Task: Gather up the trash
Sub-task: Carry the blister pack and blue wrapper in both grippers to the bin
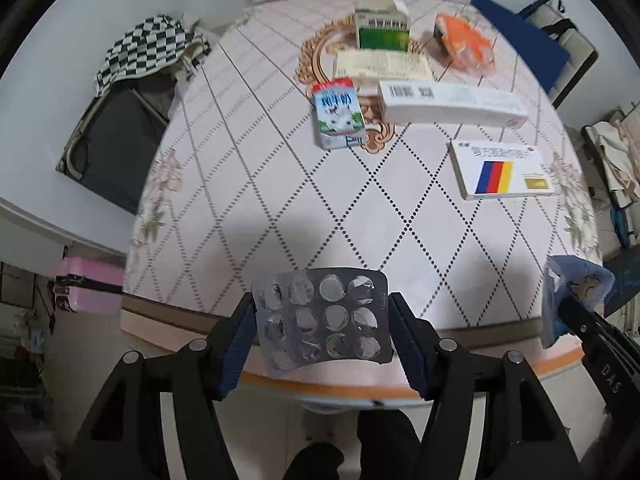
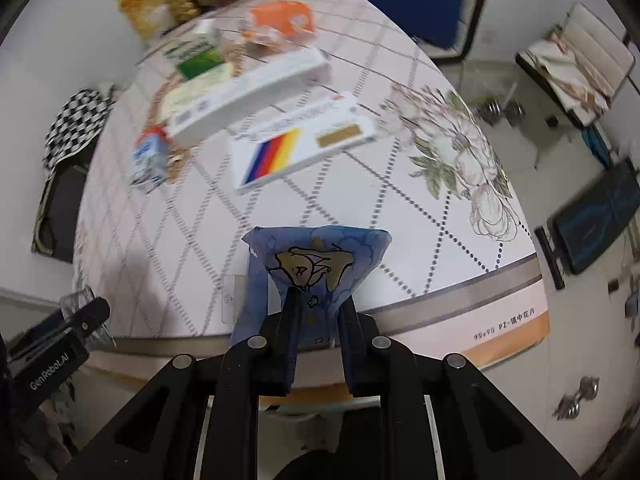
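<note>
My left gripper (image 1: 323, 334) pinches an emptied blister pack (image 1: 325, 318) over the table's near edge (image 1: 480, 332) — my right gripper (image 2: 318, 312), almost closed, clamps a blue wrapper (image 2: 316, 256) above that same edge.

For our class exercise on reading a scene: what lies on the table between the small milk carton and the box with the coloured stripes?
Only bare tablecloth lies between the milk carton and the striped box, clearest in the left wrist view.
</note>
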The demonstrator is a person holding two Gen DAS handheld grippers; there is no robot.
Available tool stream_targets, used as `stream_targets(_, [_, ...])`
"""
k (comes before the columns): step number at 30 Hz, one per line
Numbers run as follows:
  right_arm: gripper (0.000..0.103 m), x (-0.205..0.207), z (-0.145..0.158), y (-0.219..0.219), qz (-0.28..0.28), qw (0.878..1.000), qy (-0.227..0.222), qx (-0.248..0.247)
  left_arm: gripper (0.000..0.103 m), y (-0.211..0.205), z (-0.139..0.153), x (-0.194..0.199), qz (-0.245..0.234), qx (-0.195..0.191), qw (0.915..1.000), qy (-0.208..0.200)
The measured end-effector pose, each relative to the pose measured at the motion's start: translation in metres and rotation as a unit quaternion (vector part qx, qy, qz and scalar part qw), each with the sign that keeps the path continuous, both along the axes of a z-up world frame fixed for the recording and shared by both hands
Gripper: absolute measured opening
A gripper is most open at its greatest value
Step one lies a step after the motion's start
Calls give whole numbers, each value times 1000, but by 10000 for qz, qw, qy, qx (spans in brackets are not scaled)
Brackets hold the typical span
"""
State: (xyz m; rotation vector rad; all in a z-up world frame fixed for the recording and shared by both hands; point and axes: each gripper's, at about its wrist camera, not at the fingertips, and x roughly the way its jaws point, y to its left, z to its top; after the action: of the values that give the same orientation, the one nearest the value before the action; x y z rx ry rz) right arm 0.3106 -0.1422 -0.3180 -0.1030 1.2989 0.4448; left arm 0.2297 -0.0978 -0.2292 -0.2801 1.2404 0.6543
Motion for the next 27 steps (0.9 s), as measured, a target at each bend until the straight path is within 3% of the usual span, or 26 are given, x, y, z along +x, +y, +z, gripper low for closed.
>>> stream_targets(9, [19,-84,45,5,353,9978,-534,182,61,-17,39,-81,-288,-45,9980,-568])
stream_targets(15, [19,-173,39,-5,377,9984,-376,169,61,-30,27,-145,-598,-281,9960,-607])
stream_targets(20, [19,-230,-18,-12,442,9989,122,-43,61,-25,-43,-191,-485,-843,9952,-148])
stream_targets(24, [19,-255,-97,-20,392,9959,781,-239,61,-11,-135,-209,-256,-1439,9890,217])
stream_targets(27, [19,-263,-172,-25,316,9916,1207,-337,61,0,-205,-208,-127,-1828,9823,401])
